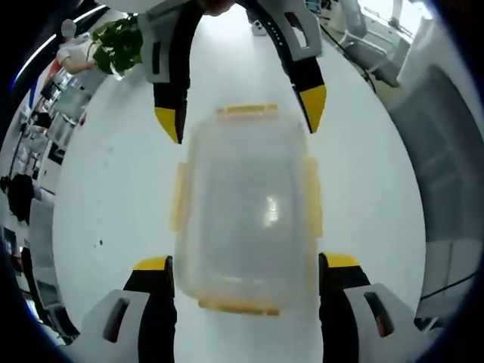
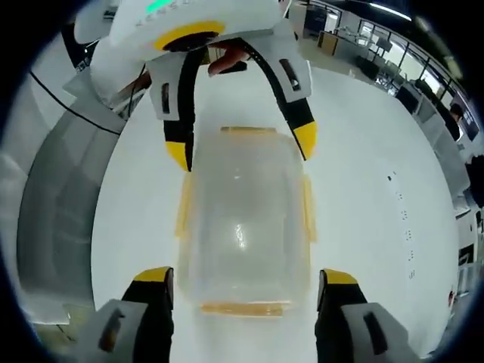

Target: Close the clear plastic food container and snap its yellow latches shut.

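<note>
- container [image 1: 246,215] sits on the white bench [image 1: 113,204] between both hand-held grippers, lid looks already down on it.
- left hand-held gripper [image 1: 246,266] is spread wide, jaws straddling the near end, gripping nothing.
- right hand-held gripper [image 2: 243,276] is the same from the other end, wide and empty.
- yellow latches [image 1: 179,195] along the sides and ends look flared out, so i'd guess we're at the snapping step.
- next up: press each latch down against the wall.
- farther off, a plant [image 1: 121,45].
</note>
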Demonstrator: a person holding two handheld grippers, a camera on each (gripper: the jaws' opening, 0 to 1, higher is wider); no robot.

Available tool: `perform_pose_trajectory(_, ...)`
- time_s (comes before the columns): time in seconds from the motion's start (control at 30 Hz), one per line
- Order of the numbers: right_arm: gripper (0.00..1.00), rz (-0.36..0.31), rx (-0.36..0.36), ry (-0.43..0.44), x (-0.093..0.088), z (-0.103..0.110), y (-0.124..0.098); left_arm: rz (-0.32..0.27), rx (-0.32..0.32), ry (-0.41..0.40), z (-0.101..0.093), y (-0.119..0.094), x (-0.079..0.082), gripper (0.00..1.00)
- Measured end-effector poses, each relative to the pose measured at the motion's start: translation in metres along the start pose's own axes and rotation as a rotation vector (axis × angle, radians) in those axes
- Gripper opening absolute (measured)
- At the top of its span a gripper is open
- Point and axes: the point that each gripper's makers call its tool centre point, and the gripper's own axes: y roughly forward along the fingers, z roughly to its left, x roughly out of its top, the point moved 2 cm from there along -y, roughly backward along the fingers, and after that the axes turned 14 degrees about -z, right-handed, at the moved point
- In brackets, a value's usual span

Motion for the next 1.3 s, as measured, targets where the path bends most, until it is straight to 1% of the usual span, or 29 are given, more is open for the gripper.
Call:
perform_pose_trajectory(0.1,0.77,-0.007,-0.019,0.001,-0.001,-0.001,0.002,0.001,-0.001,-0.009,0.001,0.003,0.0,0.78)
perform_pose_trajectory(0.17,0.74,-0.005,-0.018,0.009,-0.002,-0.001,0.003,0.001,-0.004,-0.006,0.001,0.004,-0.001,0.78)
perform_pose_trajectory(0.3,0.75,-0.005,-0.018,0.011,-0.003,0.0,0.003,0.011,0.002,0.013,0.0,0.005,-0.003,0.77)
perform_pose_trajectory(0.4,0.74,-0.003,-0.016,0.005,-0.003,0.0,0.004,0.016,0.008,0.007,-0.001,0.004,-0.003,0.77)
perform_pose_trajectory(0.53,0.74,-0.005,-0.011,-0.002,0.001,0.003,0.007,0.013,0.016,-0.006,-0.004,0.001,-0.007,0.77)
perform_pose_trajectory(0.7,0.75,0.002,0.006,-0.021,0.008,0.006,0.014,-0.001,0.032,-0.036,-0.011,-0.005,-0.015,0.77)
perform_pose_trajectory(0.97,0.75,0.0,0.03,-0.035,0.028,0.014,0.029,0.009,0.049,-0.058,-0.022,-0.019,-0.035,0.77)
perform_pose_trajectory(1.3,0.76,-0.01,0.032,-0.038,0.05,0.016,0.046,0.026,0.048,-0.056,-0.022,-0.033,-0.059,0.78)
